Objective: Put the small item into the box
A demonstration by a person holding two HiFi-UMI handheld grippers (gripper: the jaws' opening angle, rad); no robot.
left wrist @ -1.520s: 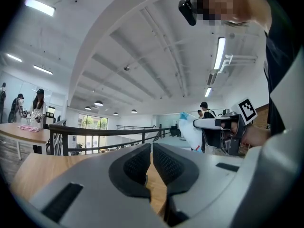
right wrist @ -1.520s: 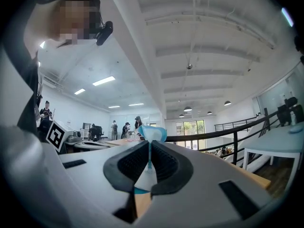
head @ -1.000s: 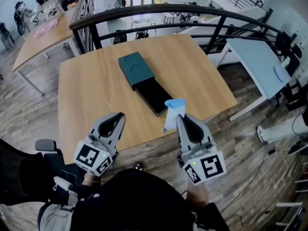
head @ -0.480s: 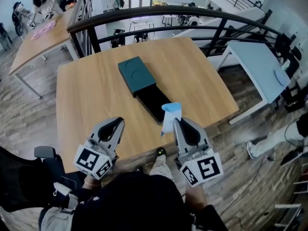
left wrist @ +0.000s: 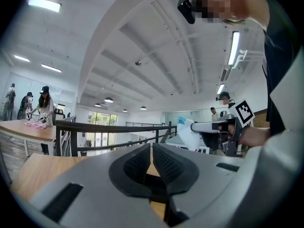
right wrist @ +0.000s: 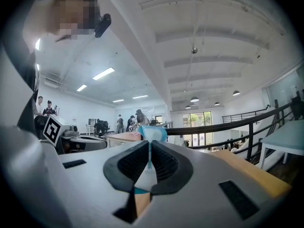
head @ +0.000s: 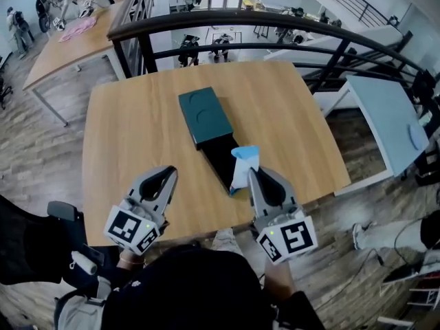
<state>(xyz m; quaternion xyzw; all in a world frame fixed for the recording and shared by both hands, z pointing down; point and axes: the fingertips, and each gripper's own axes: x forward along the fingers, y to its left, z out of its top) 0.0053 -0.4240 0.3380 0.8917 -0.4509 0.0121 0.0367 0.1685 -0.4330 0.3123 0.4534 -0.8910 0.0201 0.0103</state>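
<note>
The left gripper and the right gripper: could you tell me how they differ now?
The right gripper is shut on a white-and-blue flat packet; the left gripper is shut on nothing. The right gripper is near the open black box tray; the left gripper is over bare wooden table. Both are grey, with marker cubes.

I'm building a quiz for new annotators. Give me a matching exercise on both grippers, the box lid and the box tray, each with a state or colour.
1. left gripper
2. right gripper
3. lid
4. tray

A. black, uncovered
B. teal, at the box's far end
C. shut on a white-and-blue packet
D. shut, nothing between the jaws

Pairs: 1-D, 2-C, 3-B, 4-A
</note>
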